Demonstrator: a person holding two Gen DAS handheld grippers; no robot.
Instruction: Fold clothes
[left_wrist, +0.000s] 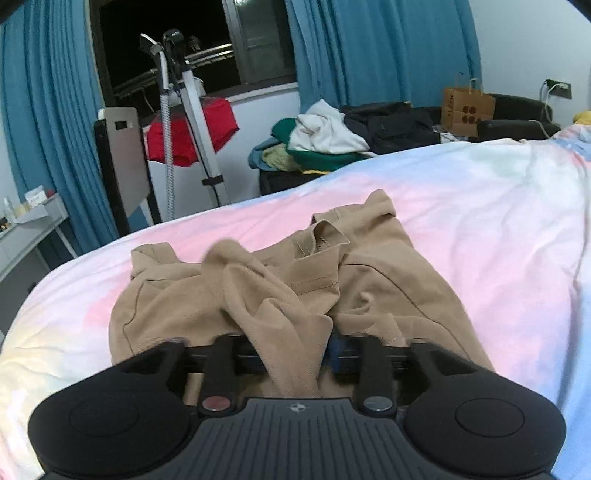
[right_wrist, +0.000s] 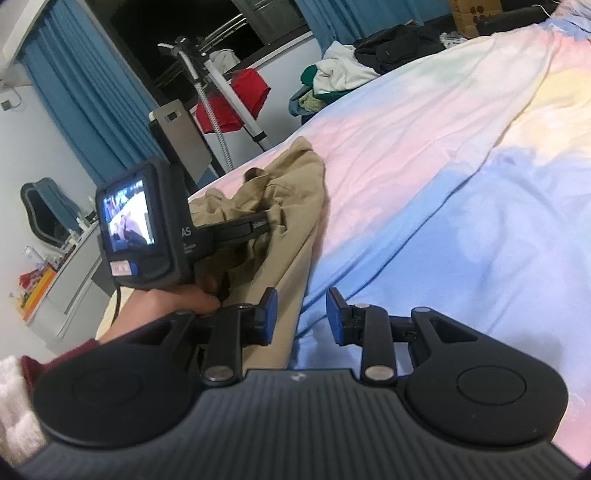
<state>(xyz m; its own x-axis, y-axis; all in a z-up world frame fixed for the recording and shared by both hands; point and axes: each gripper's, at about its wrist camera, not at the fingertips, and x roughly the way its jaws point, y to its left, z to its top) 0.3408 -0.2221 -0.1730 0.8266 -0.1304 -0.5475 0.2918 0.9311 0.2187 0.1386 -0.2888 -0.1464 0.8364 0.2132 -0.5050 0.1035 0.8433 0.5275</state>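
Only the right wrist view shows the hand (right_wrist: 173, 302) carrying the left gripper (left_wrist: 295, 354), whose jaws stand parted with a fold of the tan garment (left_wrist: 288, 288) draped between them on the pastel bedsheet (left_wrist: 480, 221). The right gripper (right_wrist: 301, 314) hangs open, empty, beside the garment's edge. A clothes pile (left_wrist: 325, 140) lies beyond the bed.

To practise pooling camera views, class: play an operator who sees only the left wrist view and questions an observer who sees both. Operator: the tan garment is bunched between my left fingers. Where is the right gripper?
Observer: The right gripper is by the tan garment's near edge, over a blue patch of bedsheet.
Operator: Is it holding cloth?
Observer: No, its jaws stand apart with only bedsheet between them.
Operator: What holds my left gripper?
Observer: A hand with a dark red sleeve.
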